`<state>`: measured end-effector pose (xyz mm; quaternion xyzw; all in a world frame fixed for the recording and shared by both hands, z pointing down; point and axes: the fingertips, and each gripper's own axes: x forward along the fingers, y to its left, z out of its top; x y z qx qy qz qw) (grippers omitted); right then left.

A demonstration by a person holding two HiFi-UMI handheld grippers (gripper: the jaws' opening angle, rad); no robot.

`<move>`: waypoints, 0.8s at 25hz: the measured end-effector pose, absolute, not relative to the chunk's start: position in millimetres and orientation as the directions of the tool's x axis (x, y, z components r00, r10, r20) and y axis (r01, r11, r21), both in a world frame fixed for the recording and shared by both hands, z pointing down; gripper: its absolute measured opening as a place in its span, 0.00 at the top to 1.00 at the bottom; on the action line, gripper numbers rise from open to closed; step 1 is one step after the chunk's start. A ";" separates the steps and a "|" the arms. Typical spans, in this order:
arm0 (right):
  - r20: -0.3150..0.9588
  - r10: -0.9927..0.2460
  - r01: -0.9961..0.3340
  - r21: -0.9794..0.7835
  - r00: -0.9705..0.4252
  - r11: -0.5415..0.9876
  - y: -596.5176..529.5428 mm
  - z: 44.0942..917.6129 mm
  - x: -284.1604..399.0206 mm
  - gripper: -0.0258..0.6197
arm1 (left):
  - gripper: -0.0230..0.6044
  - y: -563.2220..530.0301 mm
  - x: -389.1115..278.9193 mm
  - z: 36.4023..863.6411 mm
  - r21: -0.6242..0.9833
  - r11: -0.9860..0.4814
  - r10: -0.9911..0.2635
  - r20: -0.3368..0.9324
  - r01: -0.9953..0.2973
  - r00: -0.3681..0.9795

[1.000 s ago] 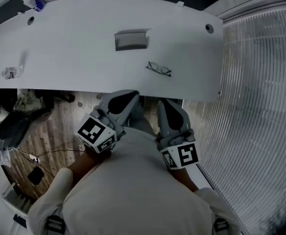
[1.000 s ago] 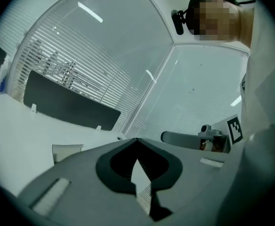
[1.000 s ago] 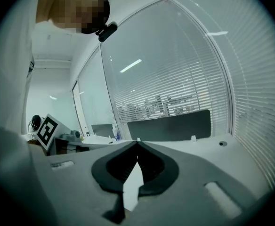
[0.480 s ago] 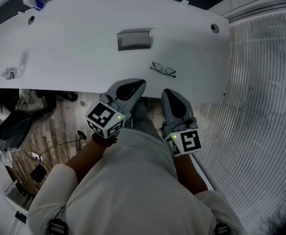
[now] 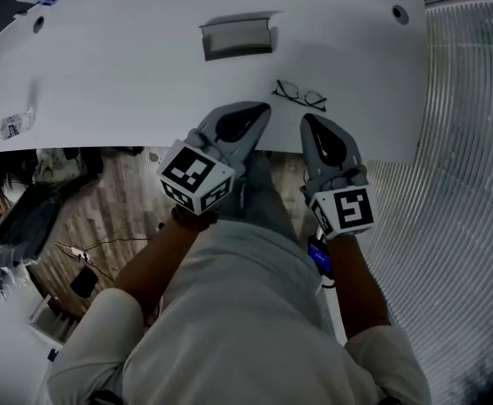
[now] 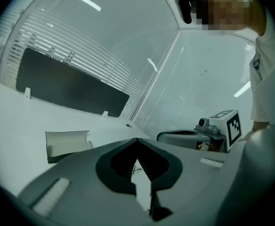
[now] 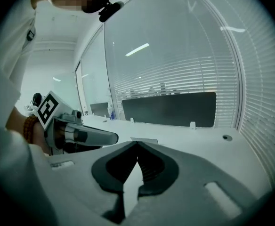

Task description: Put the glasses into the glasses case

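The left tool (image 5: 262, 110) and right tool (image 5: 308, 120) are clenched, empty. Glasses (image 5: 299, 96) lie on the counter (image 5: 120, 74) near the glasses case (image 5: 238, 37).

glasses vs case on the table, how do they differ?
The glasses are a thin dark frame; the glasses case is a bulkier grey box. The glasses lie near the front edge of the table, the case farther back. Both rest on it, untouched.

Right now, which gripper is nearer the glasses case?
Left. The left gripper hovers at the near edge of the table, short of the glasses case and right of it; the right gripper is farther right, just short of the glasses.
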<state>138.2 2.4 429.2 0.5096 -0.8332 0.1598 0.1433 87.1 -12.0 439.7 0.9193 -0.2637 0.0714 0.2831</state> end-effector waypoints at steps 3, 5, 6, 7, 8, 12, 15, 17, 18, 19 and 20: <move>0.427 -0.786 -0.885 -0.082 -0.447 0.459 -6.3 450.1 141.1 0.96 | 0.97 -18.4 93.0 464.6 0.493 -0.692 -0.434 0.300 -0.528 0.849; 0.448 -0.774 -0.880 -0.066 -0.448 0.471 -12.5 461.1 141.6 0.96 | 0.97 -24.2 96.6 478.4 0.498 -0.685 -0.434 0.307 -0.532 0.847; 0.456 -0.769 -0.876 -0.053 -0.448 0.479 -15.4 467.3 142.7 0.96 | 0.97 -27.1 98.4 484.8 0.499 -0.683 -0.434 0.310 -0.534 0.846; 0.464 -0.764 -0.871 -0.036 -0.449 0.490 -17.8 474.5 144.4 0.95 | 0.97 -29.7 100.6 491.1 0.501 -0.681 -0.433 0.313 -0.534 0.846; 0.476 -0.755 -0.862 -0.014 -0.451 0.506 -19.4 482.7 146.0 0.95 | 0.97 -31.8 103.0 497.4 0.502 -0.681 -0.430 0.316 -0.533 0.846; 0.593 -0.683 -0.772 0.156 -0.426 0.617 -21.4 519.4 145.0 0.87 | 0.97 -40.8 108.8 520.9 0.515 -0.669 -0.425 0.327 -0.536 0.844; 0.669 -0.641 -0.690 0.259 -0.376 0.675 -18.1 550.0 146.0 0.82 | 0.97 -46.1 108.5 534.7 0.532 -0.648 -0.433 0.332 -0.546 0.838; 0.701 -0.620 -0.640 0.303 -0.351 0.706 -14.7 567.6 148.6 0.80 | 0.97 -46.4 108.9 542.9 0.539 -0.637 -0.436 0.339 -0.552 0.834; 0.715 -0.611 -0.617 0.321 -0.341 0.719 -14.5 573.4 148.8 0.78 | 0.97 -46.4 109.3 546.9 0.541 -0.632 -0.435 0.343 -0.554 0.832; 0.725 -0.603 -0.598 0.333 -0.332 0.729 -15.1 577.9 148.6 0.77 | 0.97 -46.5 109.7 551.0 0.543 -0.629 -0.435 0.347 -0.556 0.831; 0.734 -0.595 -0.582 0.341 -0.326 0.739 -15.7 582.3 148.6 0.77 | 0.97 -46.7 110.1 554.7 0.546 -0.626 -0.434 0.351 -0.558 0.830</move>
